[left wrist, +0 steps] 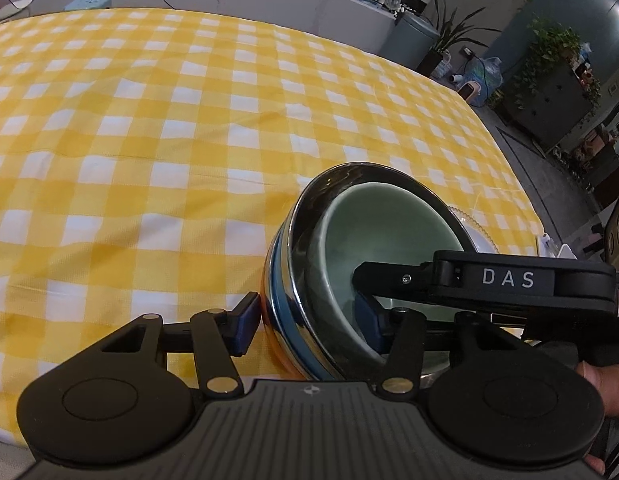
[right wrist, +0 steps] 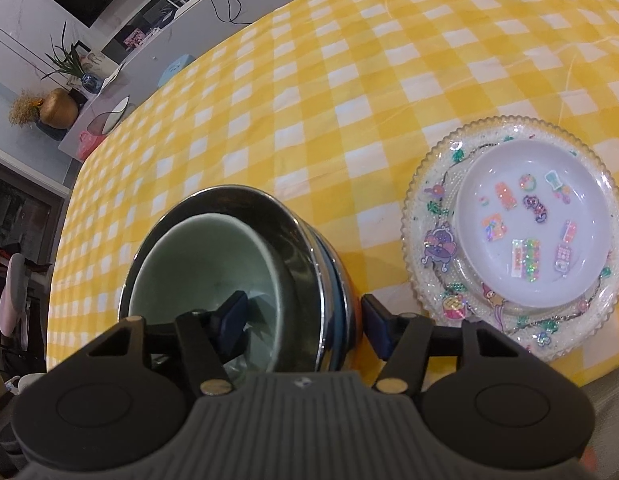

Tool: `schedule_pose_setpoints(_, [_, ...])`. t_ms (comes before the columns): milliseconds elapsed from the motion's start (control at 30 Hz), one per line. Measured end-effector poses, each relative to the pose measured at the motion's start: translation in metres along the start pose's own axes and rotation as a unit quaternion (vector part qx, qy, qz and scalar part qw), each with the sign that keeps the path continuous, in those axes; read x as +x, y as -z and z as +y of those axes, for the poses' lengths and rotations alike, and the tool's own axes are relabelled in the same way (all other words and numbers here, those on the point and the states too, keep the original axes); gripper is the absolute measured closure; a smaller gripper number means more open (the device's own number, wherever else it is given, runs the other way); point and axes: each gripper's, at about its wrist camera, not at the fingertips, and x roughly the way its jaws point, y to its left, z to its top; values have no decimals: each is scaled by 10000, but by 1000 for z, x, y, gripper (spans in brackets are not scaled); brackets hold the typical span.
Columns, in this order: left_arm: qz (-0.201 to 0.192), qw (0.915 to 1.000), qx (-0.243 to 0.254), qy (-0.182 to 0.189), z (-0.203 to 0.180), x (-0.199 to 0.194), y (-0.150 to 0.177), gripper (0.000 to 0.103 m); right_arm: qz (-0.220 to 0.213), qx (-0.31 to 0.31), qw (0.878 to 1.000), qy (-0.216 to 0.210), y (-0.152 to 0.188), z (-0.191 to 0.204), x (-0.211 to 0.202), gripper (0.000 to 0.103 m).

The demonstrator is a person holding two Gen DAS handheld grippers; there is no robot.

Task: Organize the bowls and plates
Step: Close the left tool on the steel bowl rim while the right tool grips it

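Observation:
A stack of nested bowls stands on the yellow checked cloth: a pale green bowl sits in a steel bowl, over a blue and orange bowl. My left gripper straddles the stack's left wall, one pad outside and one inside the green bowl, both pressing on it. My right gripper straddles the right wall the same way, its pads against it. One of its fingers shows in the left wrist view, reaching into the green bowl.
To the right of the stack lies a clear glass plate with stickers, a white dish on it. The table's near edge runs just under both grippers. A hand holds the right gripper. Shelves and plants stand beyond the table.

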Motion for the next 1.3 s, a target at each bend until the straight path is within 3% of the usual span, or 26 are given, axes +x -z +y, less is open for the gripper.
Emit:
schedule_pose_setpoints(833, [31, 9998, -28, -205, -6, -12, -8, 46, 159, 342, 9992, -99, -7, -3, -21, 57])
schedule_pose_setpoints(1300, [-86, 9994, 289, -154, -64, -21, -40, 46, -222, 535, 9983, -87, -38, -21, -72, 57])
